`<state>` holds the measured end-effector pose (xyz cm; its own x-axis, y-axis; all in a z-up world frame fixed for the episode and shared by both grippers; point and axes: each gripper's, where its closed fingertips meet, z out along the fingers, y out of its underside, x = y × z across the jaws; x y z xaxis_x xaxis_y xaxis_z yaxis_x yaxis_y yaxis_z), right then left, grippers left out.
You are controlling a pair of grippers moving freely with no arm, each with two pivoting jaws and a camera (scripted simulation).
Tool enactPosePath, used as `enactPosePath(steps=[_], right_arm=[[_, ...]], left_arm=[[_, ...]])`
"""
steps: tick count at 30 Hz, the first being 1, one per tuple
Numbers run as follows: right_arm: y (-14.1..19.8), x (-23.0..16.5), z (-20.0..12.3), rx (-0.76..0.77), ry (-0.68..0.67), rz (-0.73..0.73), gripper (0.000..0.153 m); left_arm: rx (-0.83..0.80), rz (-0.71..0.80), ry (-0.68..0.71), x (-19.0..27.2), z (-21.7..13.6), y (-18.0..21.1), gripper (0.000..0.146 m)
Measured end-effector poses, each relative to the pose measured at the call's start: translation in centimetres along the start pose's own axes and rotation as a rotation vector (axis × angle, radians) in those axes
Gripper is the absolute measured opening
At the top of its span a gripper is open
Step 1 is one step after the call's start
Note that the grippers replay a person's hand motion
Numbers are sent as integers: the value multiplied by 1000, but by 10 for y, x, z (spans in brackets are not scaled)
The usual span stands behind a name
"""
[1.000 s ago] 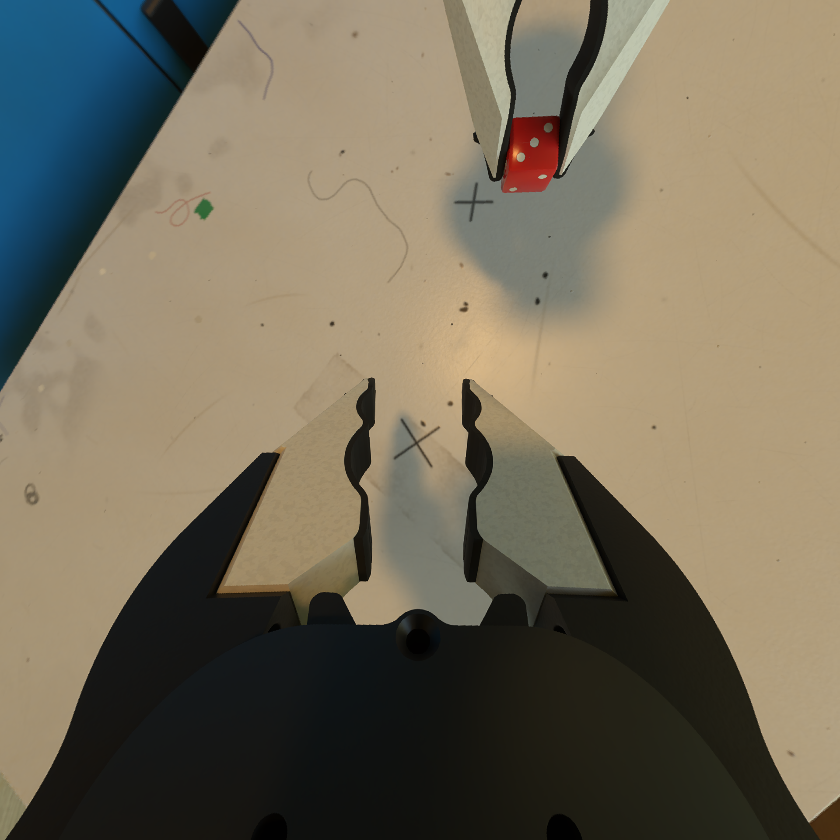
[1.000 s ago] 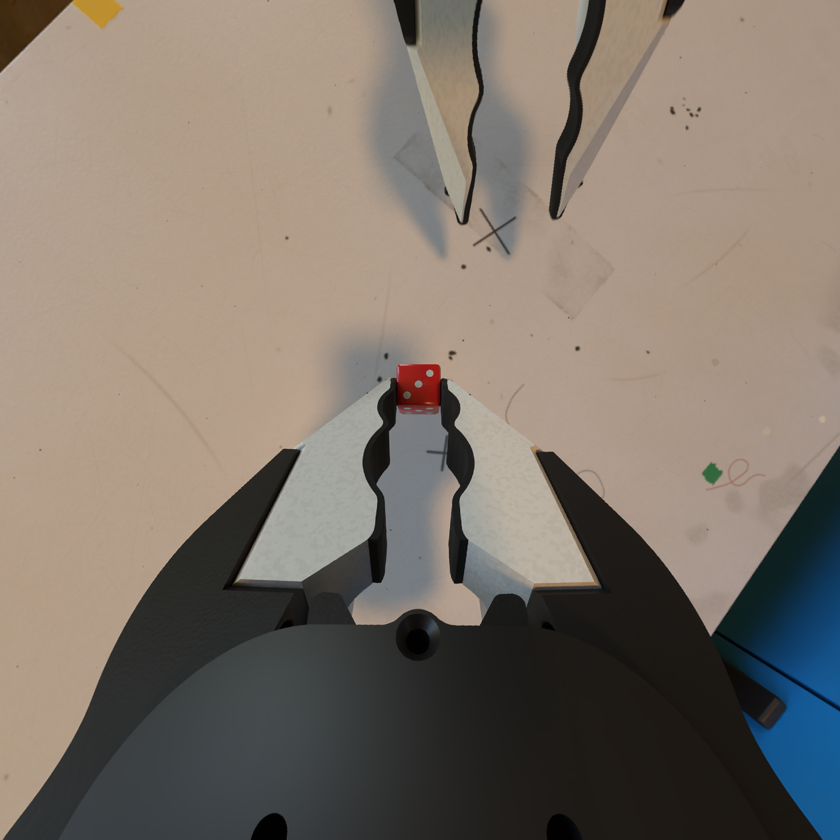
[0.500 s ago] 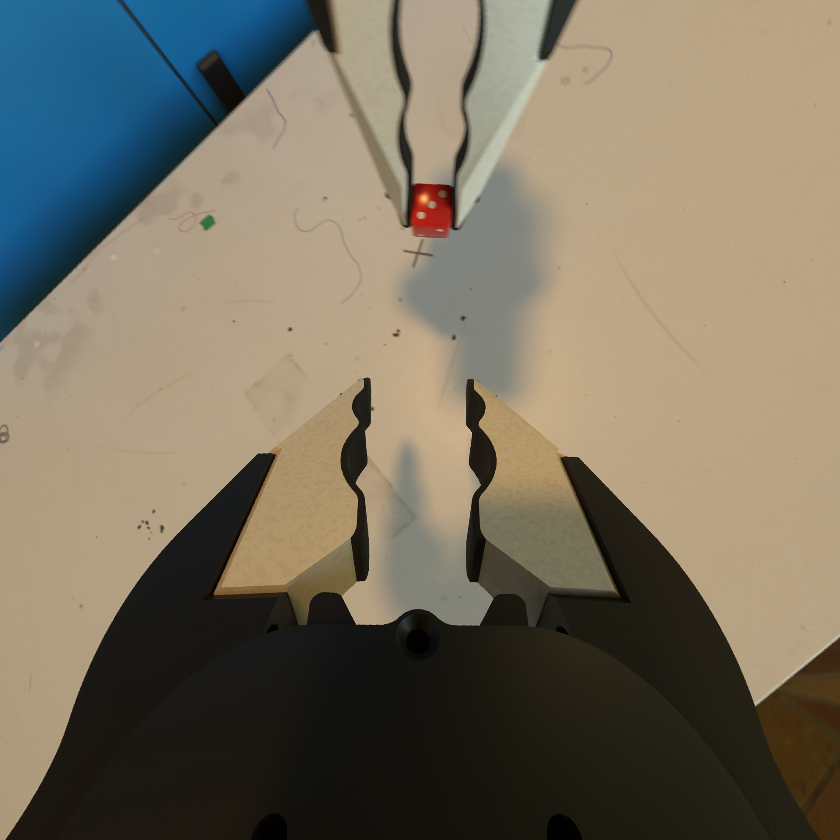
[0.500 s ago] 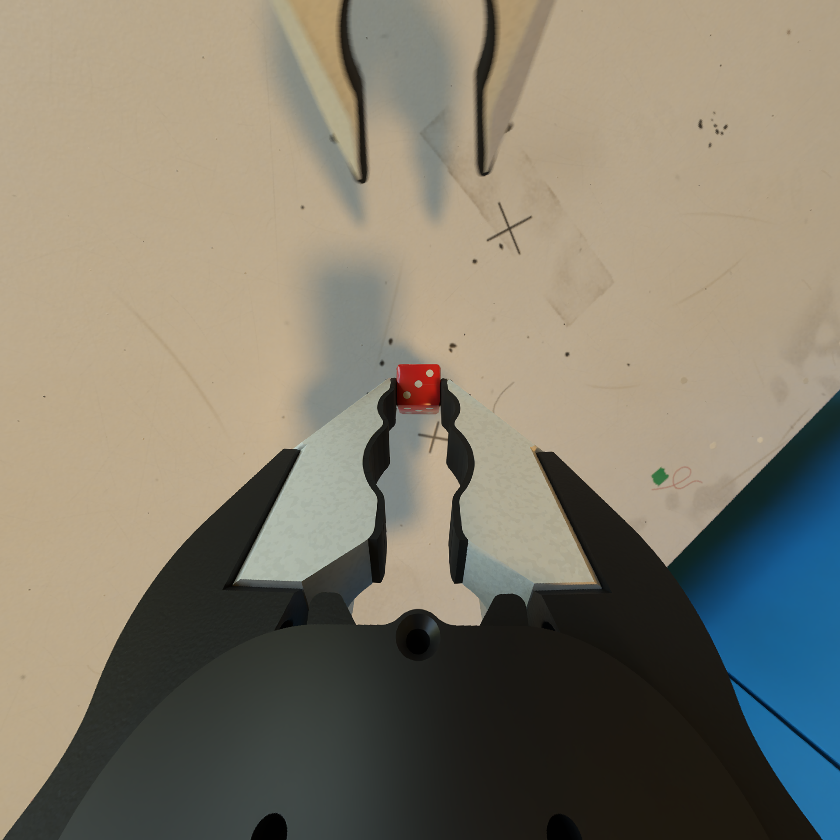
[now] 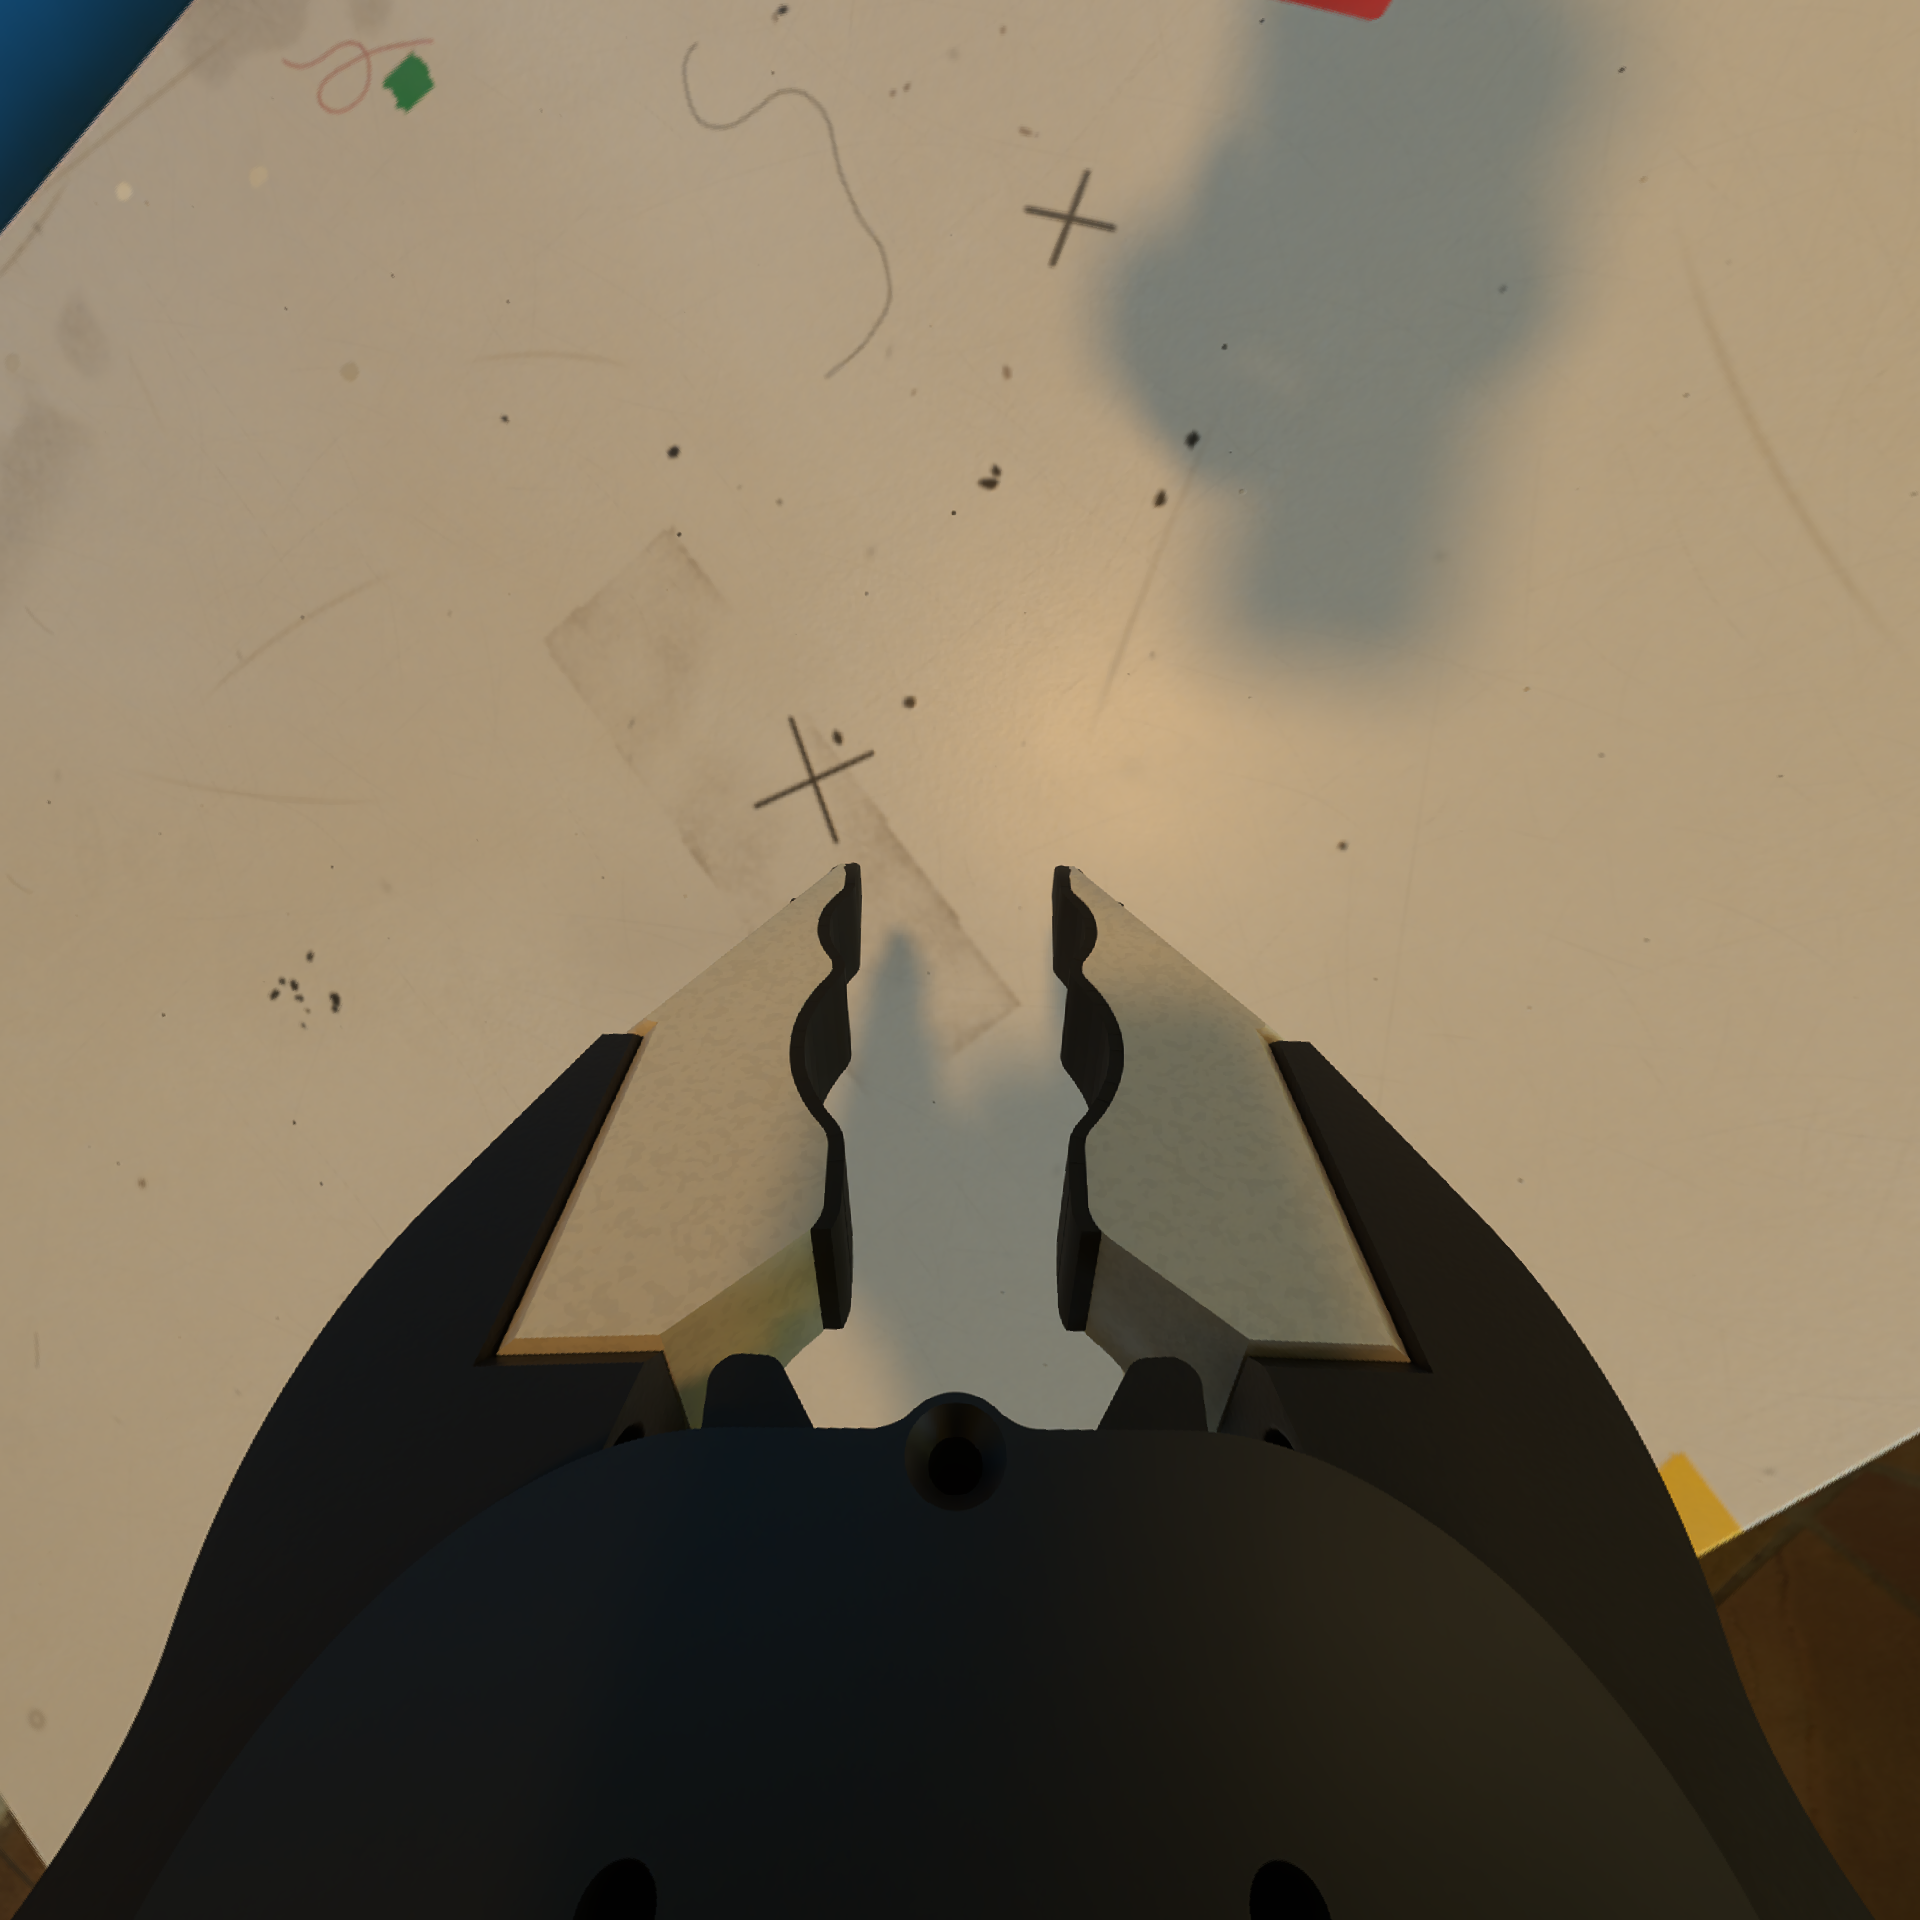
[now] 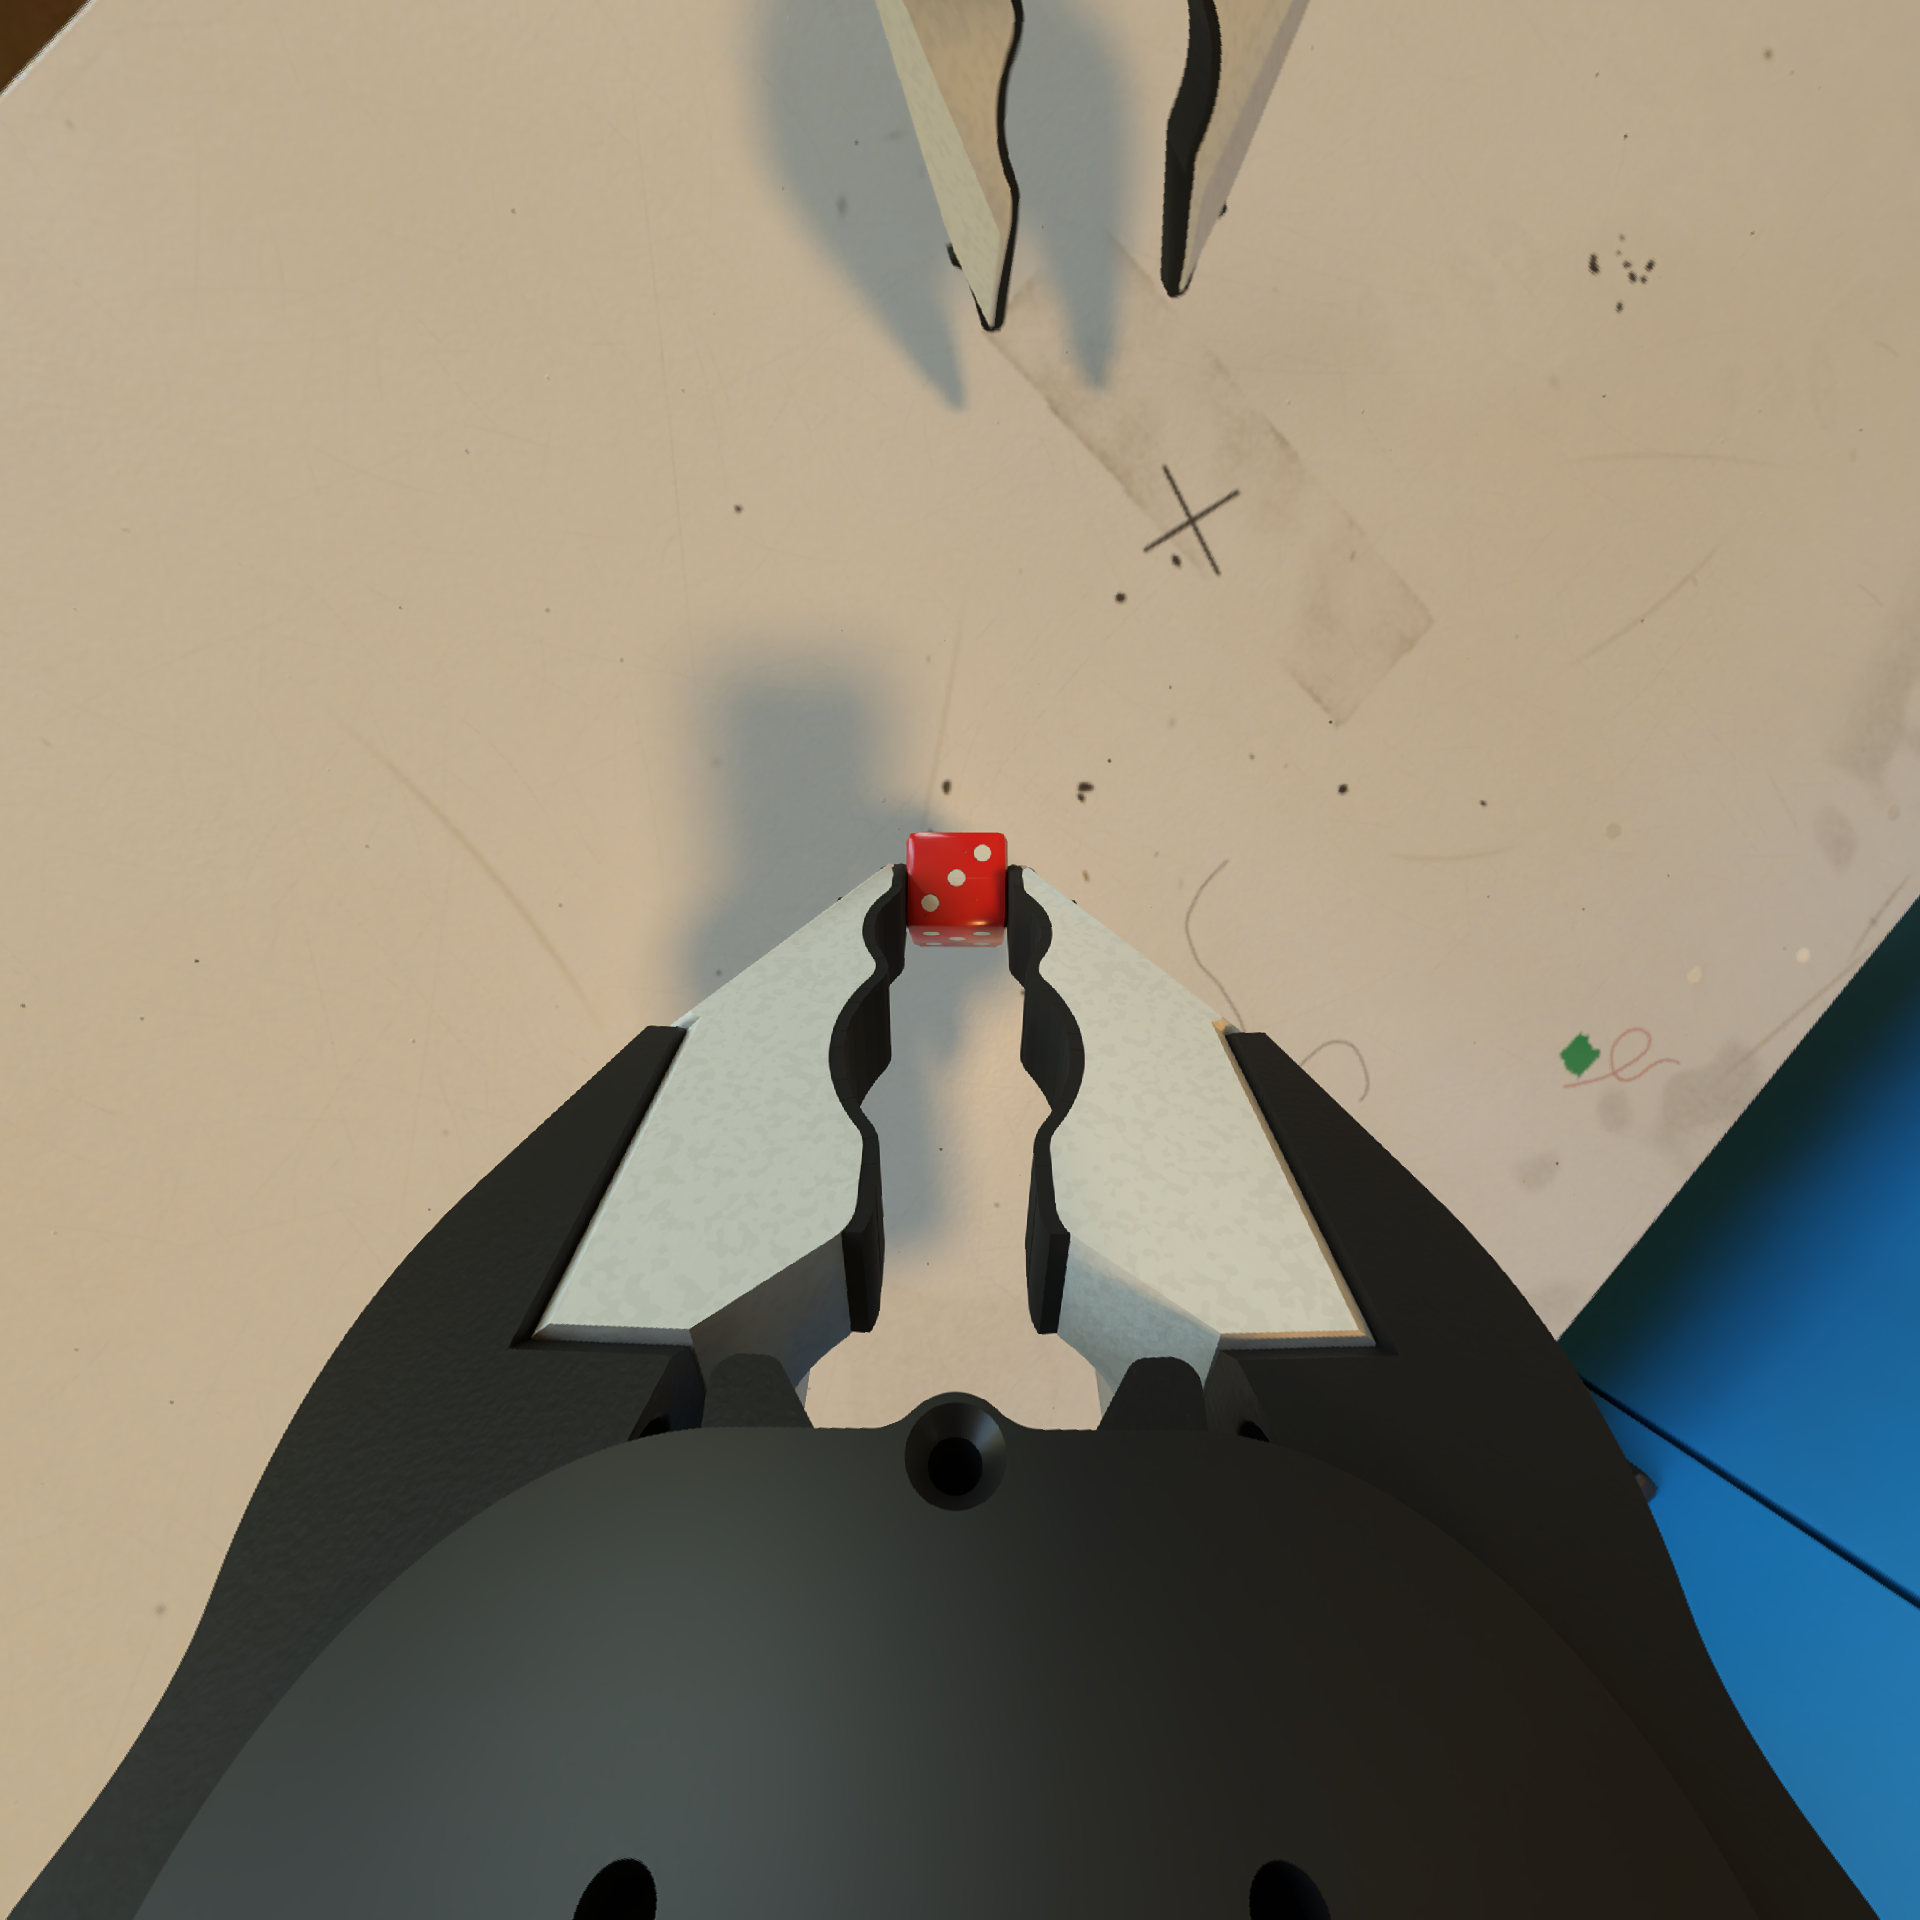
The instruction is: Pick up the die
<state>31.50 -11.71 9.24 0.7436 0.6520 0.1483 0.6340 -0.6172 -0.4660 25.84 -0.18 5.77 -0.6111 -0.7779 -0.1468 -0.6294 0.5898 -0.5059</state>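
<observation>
Change since half a second ago: left wrist view has lost the right gripper out of the top edge, and only a red sliver of the die (image 5: 1335, 6) shows there; in the right wrist view the die sits between the fingertips as before.
Green mark: small green patch (image 5: 407, 81) at upper left of the left wrist view, beside a red scribble.
Pencil crosses: one cross (image 5: 814, 779) just above the left gripper's tips, another cross (image 5: 1070, 216) in the upper middle.
Left gripper (image 5: 956, 883): lower centre of its own view, jaws apart, nothing between them; over the beige table (image 5: 1558, 935).
Right gripper (image 6: 956, 894): jaws closed on the red die (image 6: 956, 883), white pips facing the camera, held clear above the table.
Shadow: dark blur at upper right of the left wrist view.
</observation>
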Motion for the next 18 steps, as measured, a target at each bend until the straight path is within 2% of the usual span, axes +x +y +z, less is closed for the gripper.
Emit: enactPosePath(steps=[11,18], right_arm=[[-3,-8,-5,40,13,36,18],[-11,-17,-10,66,0,83,18]], left_arm=[[-55,117,-18,-19,22,-15,36],[15,156,-33,-11,9,-33,37]])
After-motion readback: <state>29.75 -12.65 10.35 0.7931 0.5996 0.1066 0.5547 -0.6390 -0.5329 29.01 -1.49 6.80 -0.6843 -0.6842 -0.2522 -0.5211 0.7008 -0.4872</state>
